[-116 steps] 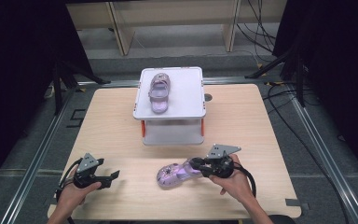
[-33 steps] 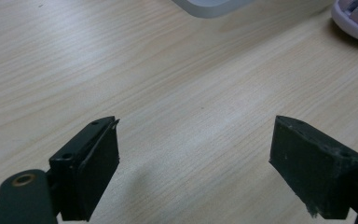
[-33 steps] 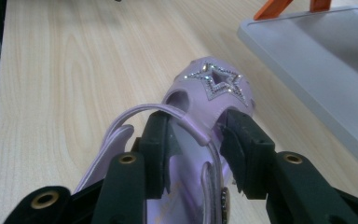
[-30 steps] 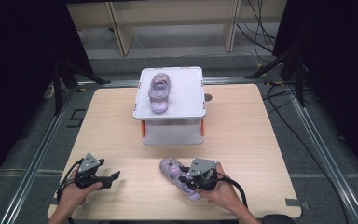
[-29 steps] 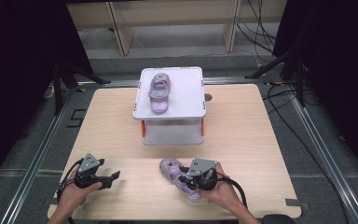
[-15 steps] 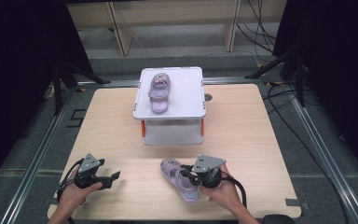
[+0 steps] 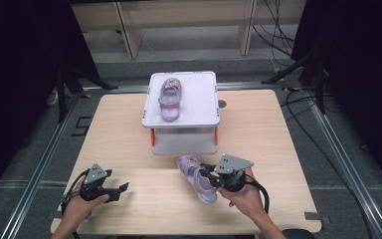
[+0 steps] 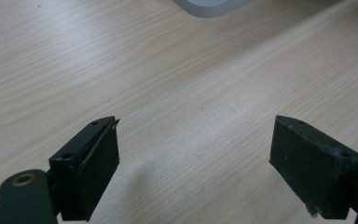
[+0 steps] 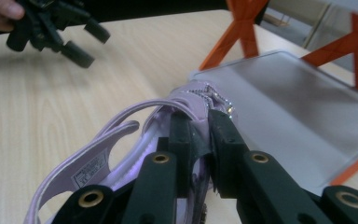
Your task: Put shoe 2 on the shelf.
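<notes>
Two lilac child's sandals: one rests on the white raised platform at frame centre; the other sandal, lower centre, is pinched by its strap in the right gripper, probably to join its mate. Left gripper idles lower left, jaws wide.

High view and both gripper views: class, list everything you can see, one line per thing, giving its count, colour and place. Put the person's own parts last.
Table: one, light wood, centre.
Stand: one, white top on orange legs, table's far middle.
Sandal on stand: one, lilac, lying on the stand's top.
Held sandal: one, lilac, in front of the stand.
Shelving: pale wood, beyond the table.
Left gripper: black, open, near left corner.
Right gripper: black, shut on the held sandal's side.
Hands: two, near edge.
</notes>
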`<state>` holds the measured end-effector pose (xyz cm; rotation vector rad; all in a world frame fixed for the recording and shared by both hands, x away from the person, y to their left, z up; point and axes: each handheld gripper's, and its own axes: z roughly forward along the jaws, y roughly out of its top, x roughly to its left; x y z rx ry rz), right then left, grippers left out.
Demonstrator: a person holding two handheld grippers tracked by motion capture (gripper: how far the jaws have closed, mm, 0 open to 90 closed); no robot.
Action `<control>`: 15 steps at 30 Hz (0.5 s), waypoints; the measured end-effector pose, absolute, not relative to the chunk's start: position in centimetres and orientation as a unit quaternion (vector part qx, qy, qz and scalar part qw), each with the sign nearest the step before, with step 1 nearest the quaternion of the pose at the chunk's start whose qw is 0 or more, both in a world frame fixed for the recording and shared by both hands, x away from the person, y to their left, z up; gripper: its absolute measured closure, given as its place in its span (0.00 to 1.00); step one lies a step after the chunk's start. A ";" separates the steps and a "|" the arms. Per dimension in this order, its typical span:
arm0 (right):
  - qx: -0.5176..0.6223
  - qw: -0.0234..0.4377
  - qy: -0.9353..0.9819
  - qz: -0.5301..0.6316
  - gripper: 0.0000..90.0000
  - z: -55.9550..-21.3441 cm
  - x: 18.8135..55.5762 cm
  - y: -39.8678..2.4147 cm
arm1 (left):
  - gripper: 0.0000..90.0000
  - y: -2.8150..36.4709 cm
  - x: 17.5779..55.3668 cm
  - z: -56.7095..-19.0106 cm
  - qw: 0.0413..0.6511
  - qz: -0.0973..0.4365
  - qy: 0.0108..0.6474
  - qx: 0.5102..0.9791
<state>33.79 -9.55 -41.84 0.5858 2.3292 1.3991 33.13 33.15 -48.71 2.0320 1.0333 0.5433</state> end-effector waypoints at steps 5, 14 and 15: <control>0.219 0.191 0.818 0.496 0.90 -40.7 34.0 -10.4 | 0.17 33.0 33.1 -48.9 0.394 0.209 0.417 0.791; 0.234 0.208 0.808 0.498 0.90 -39.1 34.7 -11.5 | 0.17 33.4 33.3 -48.7 0.393 0.218 0.403 0.797; 0.236 0.206 0.807 0.500 0.90 -38.9 34.8 -11.6 | 0.17 33.1 33.2 -48.8 0.403 0.211 0.412 0.789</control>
